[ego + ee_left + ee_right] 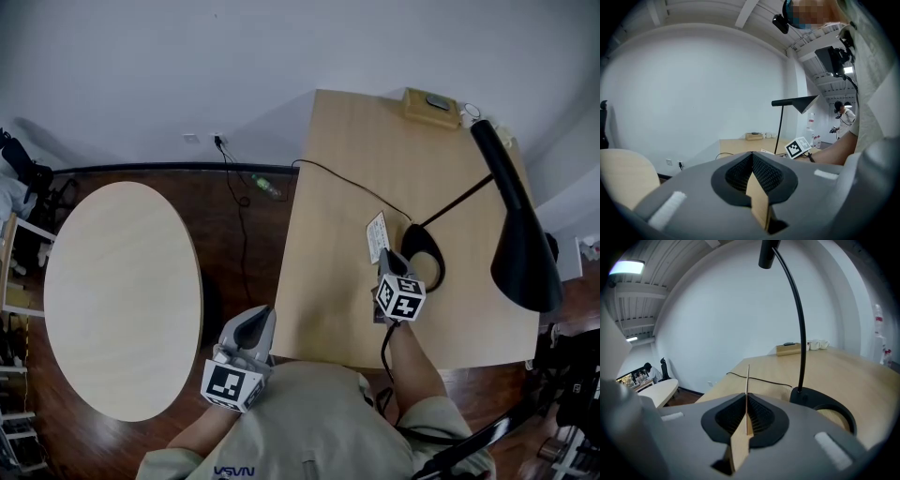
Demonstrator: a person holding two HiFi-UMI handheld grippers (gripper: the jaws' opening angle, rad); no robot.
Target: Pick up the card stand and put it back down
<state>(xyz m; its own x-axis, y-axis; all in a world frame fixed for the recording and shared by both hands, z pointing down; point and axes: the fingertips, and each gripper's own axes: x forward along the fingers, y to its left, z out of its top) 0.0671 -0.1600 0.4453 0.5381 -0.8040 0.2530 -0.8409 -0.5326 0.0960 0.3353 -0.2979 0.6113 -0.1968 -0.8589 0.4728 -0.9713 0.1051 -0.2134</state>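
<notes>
At centre frame over the desk (450, 187), the right gripper (746, 416) pinches its 2 jaws on the card stand (748, 380); the left gripper (752, 173), jaws together and empty, hangs lower left. The grasp looks made; lifting and setting down seemingly remain

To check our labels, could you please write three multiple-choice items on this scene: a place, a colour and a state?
1. Where is the card stand? A) on the oval table B) on the floor C) at the rectangular table, beside the lamp base.
2. The desk lamp is: A) black B) white C) red.
3. The right gripper is: A) wide open B) shut on the card stand C) shut on a cable.
Answers: C, it shows beside the ring base; A, shade and stem are black; B, the card's edge sits pinched between the jaws.
</notes>
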